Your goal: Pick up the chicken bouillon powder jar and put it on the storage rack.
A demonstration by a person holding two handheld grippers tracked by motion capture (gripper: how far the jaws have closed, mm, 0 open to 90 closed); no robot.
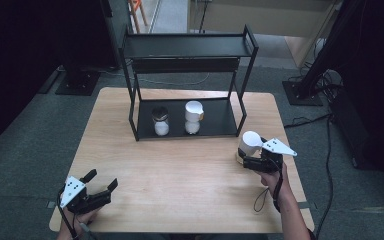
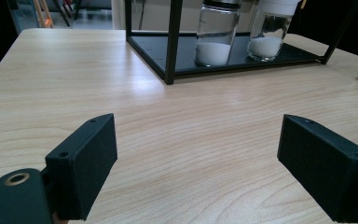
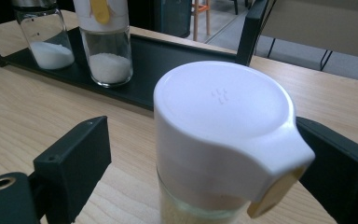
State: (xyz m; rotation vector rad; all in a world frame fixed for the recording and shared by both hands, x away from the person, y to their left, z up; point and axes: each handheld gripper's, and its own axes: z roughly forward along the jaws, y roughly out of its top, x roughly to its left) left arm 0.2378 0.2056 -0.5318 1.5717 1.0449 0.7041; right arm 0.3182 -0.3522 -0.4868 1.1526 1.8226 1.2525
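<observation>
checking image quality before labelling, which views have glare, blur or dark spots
High view: dark surroundings, evenly lit table, small and soft overall. Left gripper view: pale sheen on the wood in front of the black rack, near jaws slightly soft. Right gripper view: the white-capped jar between the jaws is close and a bit soft, and the two jars on the rack are cropped at the top.

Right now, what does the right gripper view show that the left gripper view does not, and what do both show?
The right gripper view shows, up close, the white-capped jar of yellowish grains between its jaws, with a gap at the left jaw.

The left gripper view shows open jaws over bare wooden table, and that jar as a glass sliver at the right edge.

Both show the black rack holding two jars of white powder: the dark-lidded jar and the white-lidded jar.
</observation>
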